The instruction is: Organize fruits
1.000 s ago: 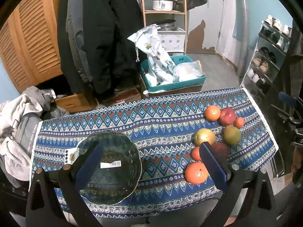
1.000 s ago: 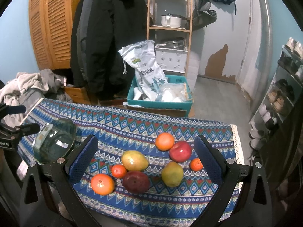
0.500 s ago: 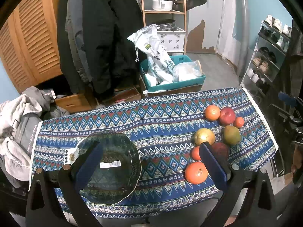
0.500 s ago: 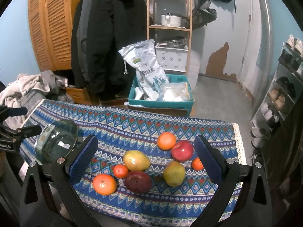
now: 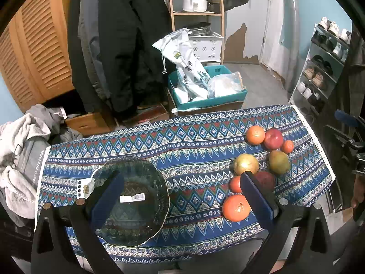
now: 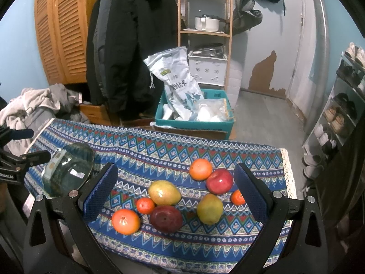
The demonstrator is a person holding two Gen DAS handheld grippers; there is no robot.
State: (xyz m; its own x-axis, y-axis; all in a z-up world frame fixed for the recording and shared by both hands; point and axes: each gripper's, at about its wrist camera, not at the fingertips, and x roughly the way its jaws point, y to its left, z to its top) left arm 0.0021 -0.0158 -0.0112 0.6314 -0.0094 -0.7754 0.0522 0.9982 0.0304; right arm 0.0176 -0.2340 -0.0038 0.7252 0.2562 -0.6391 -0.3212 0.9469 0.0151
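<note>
Your right hand-held gripper [image 6: 175, 191] open above fruits [image 6: 163, 193] on desk [image 6: 159, 146]; left hand-held gripper [image 5: 182, 196] open, bowl [image 5: 146, 173] beneath.

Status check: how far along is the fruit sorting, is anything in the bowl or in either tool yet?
Nothing looks done: the glass bowl holds no fruit, only a barcode sticker shows in it. Nothing is in hand: the left tool and right tool are both open. All eight fruits are left on the tablecloth, including the nearest orange, the dark red apple and the mango.
</note>
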